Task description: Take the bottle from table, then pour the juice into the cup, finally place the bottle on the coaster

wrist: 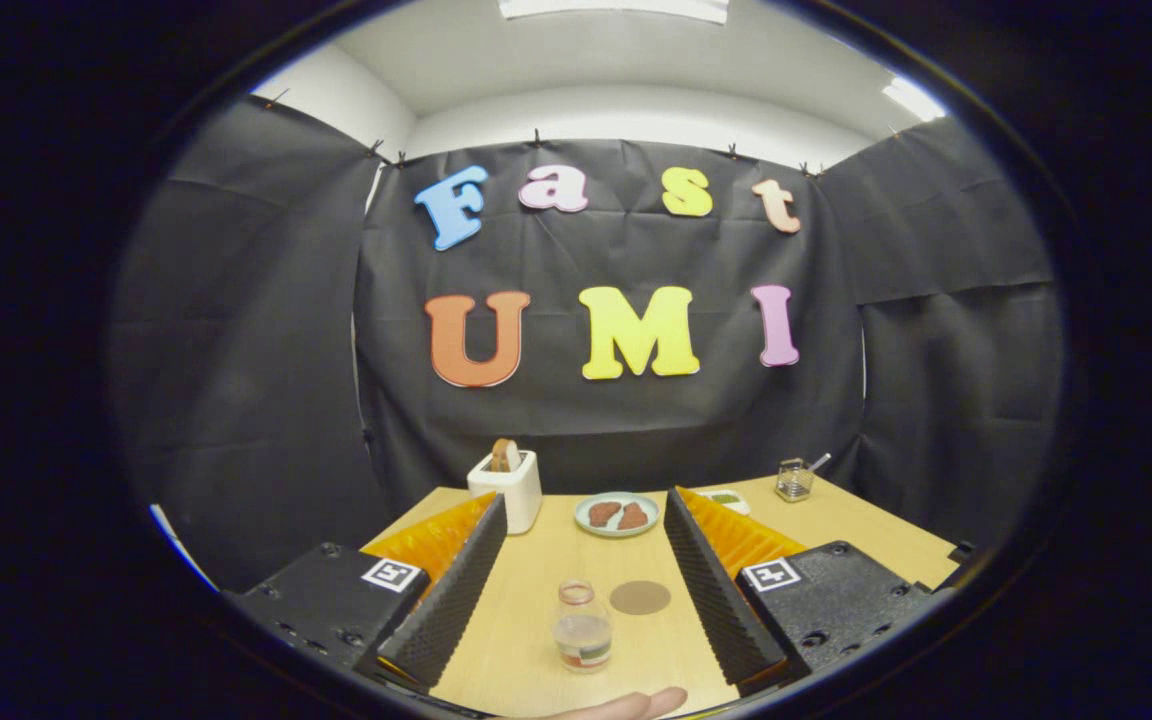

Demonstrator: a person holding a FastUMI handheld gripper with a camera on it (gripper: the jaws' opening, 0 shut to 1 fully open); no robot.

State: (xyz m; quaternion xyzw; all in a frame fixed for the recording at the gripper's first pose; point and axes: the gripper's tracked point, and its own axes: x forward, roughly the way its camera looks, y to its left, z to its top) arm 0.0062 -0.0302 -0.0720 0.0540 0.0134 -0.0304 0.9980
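Hand-held gripper [584, 575] spread wide, holding nothing. Juice bottle [582, 627] upright on desk [526, 640], between the fingers (slightly left of centre), coaster [640, 597] just beyond-right.

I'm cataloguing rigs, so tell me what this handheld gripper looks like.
The gripper has two long fingers with black ridged foam pads backed by orange ribbed plastic. Each sits on a black block with screw holes and a white square fiducial marker.
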